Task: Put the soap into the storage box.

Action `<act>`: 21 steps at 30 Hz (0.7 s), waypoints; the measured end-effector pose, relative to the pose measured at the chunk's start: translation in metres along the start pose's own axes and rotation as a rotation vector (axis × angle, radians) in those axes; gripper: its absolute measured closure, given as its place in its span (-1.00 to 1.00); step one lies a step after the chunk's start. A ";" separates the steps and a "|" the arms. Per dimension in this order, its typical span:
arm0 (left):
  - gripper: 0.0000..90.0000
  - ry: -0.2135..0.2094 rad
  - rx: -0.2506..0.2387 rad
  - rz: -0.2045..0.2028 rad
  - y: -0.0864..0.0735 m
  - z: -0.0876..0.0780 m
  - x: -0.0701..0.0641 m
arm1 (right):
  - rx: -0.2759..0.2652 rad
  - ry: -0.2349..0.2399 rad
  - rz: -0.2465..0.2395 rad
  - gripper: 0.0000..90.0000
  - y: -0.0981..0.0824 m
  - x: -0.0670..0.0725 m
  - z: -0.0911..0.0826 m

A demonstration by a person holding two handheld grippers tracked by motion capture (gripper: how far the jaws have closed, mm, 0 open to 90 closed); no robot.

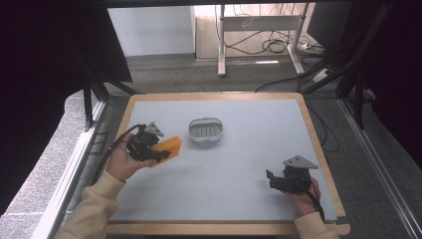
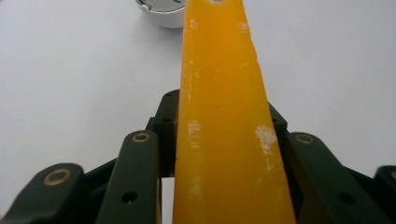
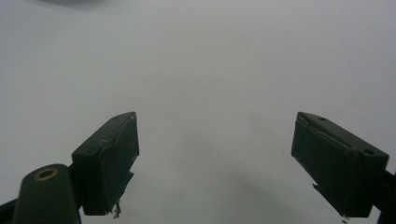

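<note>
1. Where the person's left hand comes in over the near-left part of the pale grey table mat (image 1: pixel 239 164), the left gripper (image 1: pixel 158 152) has its black jaws clamped on a flat orange block with a waxy, scuffed surface (image 1: pixel 169 146).
2. In the left gripper view the orange block (image 2: pixel 224 121) runs straight out between the jaws, narrowing toward its far end (white scuff marks dot its face), and the jaw links press against both of its sides.
3. In the high view the block juts out of the gripper toward the middle of the mat, tilted, with its far end pointing toward a small oval white basket with a slotted floor (image 1: pixel 206 130).
4. The basket stands near the centre of the mat, just beyond the block and apart from it; its rounded rim (image 2: pixel 161 14) shows at the top edge of the left gripper view, left of the block's tip.
5. The right gripper (image 1: pixel 272 180) sits in the person's right hand at the near-right part of the mat, well apart from the basket and the block.
6. In the right gripper view its two dark fingertips (image 3: pixel 112 158) stand wide apart with bare mat (image 3: pixel 210 93) between them.
7. The mat lies on a light wooden table board (image 1: pixel 313 134) whose edge frames it.
</note>
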State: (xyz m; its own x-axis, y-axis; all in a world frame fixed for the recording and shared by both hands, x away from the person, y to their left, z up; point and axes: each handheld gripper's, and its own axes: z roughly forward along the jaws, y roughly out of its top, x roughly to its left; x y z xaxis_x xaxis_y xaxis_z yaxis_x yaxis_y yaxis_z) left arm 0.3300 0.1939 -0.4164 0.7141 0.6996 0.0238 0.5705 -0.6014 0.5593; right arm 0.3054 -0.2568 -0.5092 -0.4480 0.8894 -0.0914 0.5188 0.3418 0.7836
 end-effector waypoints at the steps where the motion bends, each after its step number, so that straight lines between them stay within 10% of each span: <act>1: 0.38 -0.001 -0.002 -0.002 0.001 0.000 0.001 | 0.001 -0.001 0.000 -0.66 0.000 0.000 0.000; 21: 0.38 -0.012 -0.006 0.019 0.018 0.007 0.009 | 0.007 -0.011 0.000 -0.66 -0.001 -0.001 0.001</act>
State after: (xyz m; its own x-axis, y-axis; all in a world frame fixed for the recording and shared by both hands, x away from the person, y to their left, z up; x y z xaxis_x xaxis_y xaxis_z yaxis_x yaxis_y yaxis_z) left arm 0.3494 0.1866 -0.4119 0.7300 0.6830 0.0243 0.5543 -0.6125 0.5635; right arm 0.3058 -0.2575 -0.5099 -0.4398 0.8928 -0.0977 0.5240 0.3435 0.7794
